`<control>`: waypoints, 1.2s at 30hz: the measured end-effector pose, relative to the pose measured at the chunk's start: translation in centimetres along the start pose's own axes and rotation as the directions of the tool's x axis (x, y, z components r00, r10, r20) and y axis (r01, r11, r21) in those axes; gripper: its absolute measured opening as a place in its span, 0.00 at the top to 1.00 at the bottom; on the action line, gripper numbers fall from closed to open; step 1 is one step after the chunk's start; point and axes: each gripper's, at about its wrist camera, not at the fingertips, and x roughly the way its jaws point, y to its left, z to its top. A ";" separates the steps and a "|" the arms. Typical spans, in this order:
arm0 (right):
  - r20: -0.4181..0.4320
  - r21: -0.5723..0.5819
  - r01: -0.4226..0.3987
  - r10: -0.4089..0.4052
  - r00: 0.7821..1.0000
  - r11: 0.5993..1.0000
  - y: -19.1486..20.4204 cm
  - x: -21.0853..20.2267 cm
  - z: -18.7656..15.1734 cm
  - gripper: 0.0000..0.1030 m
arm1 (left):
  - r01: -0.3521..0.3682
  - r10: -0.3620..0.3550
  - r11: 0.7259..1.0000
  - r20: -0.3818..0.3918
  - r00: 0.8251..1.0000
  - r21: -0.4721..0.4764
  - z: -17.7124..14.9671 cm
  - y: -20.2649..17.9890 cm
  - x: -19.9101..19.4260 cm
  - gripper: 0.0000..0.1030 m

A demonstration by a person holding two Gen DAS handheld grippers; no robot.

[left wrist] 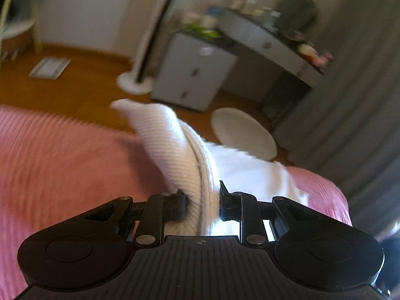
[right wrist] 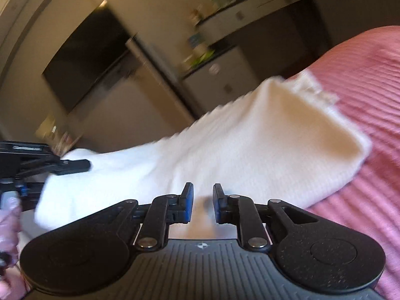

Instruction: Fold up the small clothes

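Observation:
A white ribbed sock (left wrist: 175, 145) lies partly on the pink ribbed bedspread (left wrist: 57, 155). My left gripper (left wrist: 202, 200) is shut on a bunched end of the sock and lifts that end up. In the right wrist view the same sock (right wrist: 250, 135) stretches from the left gripper's fingers (right wrist: 72, 166) at the left out to the pink bedspread (right wrist: 362, 82) on the right. My right gripper (right wrist: 202, 203) is open, its blue-padded jaws a small gap apart just above the sock, holding nothing.
The bed edge runs close behind the sock. Beyond it are a wooden floor (left wrist: 82, 80), a white round rug (left wrist: 243, 133), a grey cabinet (left wrist: 192, 75), a desk (left wrist: 265, 40) with small items, a fan stand (left wrist: 140, 80) and grey curtains (left wrist: 362, 100).

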 end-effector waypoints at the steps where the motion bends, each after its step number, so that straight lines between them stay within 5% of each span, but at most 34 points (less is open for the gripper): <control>1: 0.011 0.028 0.006 -0.006 1.000 1.000 -0.5 -0.2 0.2 0.81 | 0.007 -0.007 0.999 -0.005 1.000 0.040 0.1 -1.6 0.3 0.75; 9: 0.053 0.134 0.006 -0.014 0.998 0.991 -3.4 -1.2 0.9 0.81 | 0.015 0.003 0.978 -0.087 0.996 0.206 -2.9 -10.8 6.3 0.72; 12: 0.052 0.151 0.005 -0.013 0.999 0.989 -3.8 -0.9 0.9 0.81 | 0.013 0.012 0.976 -0.115 0.993 0.216 -4.2 -12.3 8.7 0.55; 14: 0.049 0.162 0.010 -0.018 0.999 0.987 -4.2 -0.7 0.9 0.81 | 0.039 -0.011 0.982 -0.152 0.988 0.184 -5.0 -11.8 9.3 0.37; 17: 0.049 0.181 0.015 -0.024 0.999 0.983 -4.8 -0.4 1.0 0.81 | 0.090 -0.063 0.981 -0.155 0.986 0.174 -5.5 -11.3 8.2 0.36; 22: 0.057 0.239 -0.007 -0.007 0.998 0.971 -5.9 -0.5 1.3 0.81 | 0.087 -0.089 0.982 0.003 0.996 0.168 -6.6 -8.6 2.6 0.13; 25: 0.057 0.264 -0.029 0.015 0.998 0.964 -6.3 -0.2 1.2 0.79 | 0.007 -0.015 0.989 0.053 0.999 0.146 -7.9 -5.7 1.4 0.13; 29: 0.032 0.234 -0.025 0.019 0.999 0.972 -5.5 0.4 0.9 0.79 | -0.075 0.073 0.992 0.020 0.997 0.097 -8.8 -2.2 2.8 0.13; 36: 0.032 0.221 -0.024 0.017 0.999 0.975 -5.4 1.1 0.8 0.76 | 0.002 -0.004 0.999 0.055 0.998 0.054 -8.1 -0.2 4.0 0.10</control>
